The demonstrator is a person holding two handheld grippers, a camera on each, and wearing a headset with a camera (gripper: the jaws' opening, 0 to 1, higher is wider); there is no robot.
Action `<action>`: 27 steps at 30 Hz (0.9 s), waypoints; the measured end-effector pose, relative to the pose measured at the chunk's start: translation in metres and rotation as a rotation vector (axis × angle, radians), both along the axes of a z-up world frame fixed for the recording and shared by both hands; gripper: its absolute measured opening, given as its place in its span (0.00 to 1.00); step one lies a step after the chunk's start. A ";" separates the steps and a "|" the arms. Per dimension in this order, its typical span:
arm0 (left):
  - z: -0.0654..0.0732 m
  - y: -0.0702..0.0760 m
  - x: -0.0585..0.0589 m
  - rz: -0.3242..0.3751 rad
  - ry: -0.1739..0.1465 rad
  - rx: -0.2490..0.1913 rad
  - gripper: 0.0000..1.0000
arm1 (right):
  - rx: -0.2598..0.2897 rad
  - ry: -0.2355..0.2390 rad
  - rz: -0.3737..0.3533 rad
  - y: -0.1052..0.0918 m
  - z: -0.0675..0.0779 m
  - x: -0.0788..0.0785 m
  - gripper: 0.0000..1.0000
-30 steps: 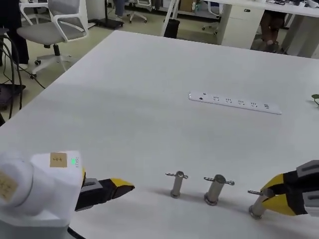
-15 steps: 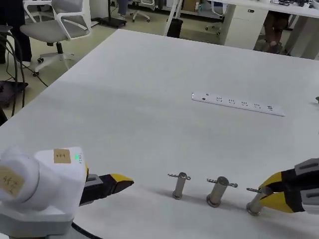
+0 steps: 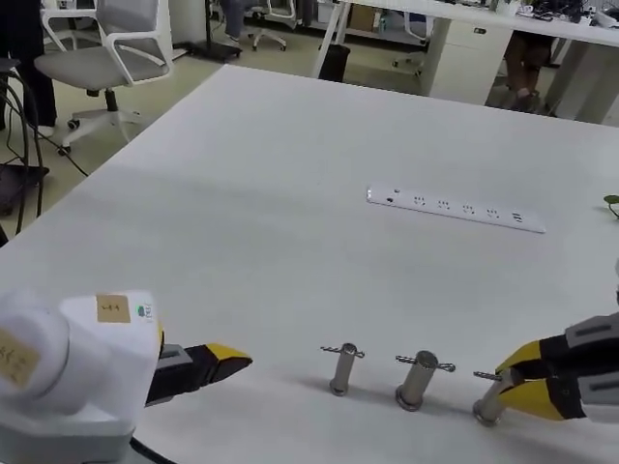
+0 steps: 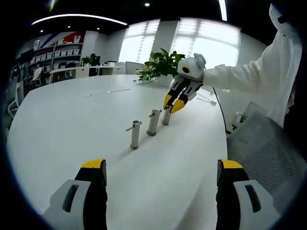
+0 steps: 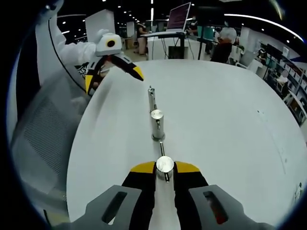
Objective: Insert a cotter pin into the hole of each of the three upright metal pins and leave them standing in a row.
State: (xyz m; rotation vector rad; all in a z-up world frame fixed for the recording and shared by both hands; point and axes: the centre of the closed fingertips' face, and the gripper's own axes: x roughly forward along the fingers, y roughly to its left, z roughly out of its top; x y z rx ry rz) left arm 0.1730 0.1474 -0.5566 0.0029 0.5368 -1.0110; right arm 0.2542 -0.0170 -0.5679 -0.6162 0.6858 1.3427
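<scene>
Clamped between the jaws of the right gripper, closest in: the near metal pin, upright on the white table, gripped on its shaft just below the round head; seemingly carrying a cotter pin through its hole, one end poking out toward the row, though too small to tell how far through. Judged to be the closing stretch: confirm the seating, then let go. Ease the jaws apart slowly and evenly, with no twist or drag, so as not to tip the pin; draw straight back along the gripper's own axis, away from the row; steer clear of the cotter's protruding end; leave the foot flat and in line with the other two. Just beyond the fingertips, straight ahead: the middle pin, standing, cotter across its top; farther along the same line, the far pin, likewise upright and pinned. Past the row's far end, facing back: the left gripper, spread wide, holding nothing, low over the table and well apart from the far pin; best left out of the way. Held low and level, right gripper aimed down the row, white sleeve stretched out behind; off to its right, well apart, a power strip.
</scene>
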 end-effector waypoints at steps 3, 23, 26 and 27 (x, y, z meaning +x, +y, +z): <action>0.003 -0.001 0.001 0.005 -0.002 -0.007 0.95 | 0.004 0.004 -0.012 0.000 0.000 0.001 0.09; 0.009 0.002 0.003 0.014 -0.018 -0.001 0.96 | 0.038 -0.018 -0.081 0.001 0.013 0.004 0.33; 0.011 0.001 0.003 0.013 -0.023 -0.005 0.96 | 0.049 -0.024 -0.094 0.000 0.019 0.001 0.40; 0.012 0.001 0.003 0.013 -0.024 -0.006 0.96 | 0.048 -0.025 -0.105 0.000 0.019 0.001 0.44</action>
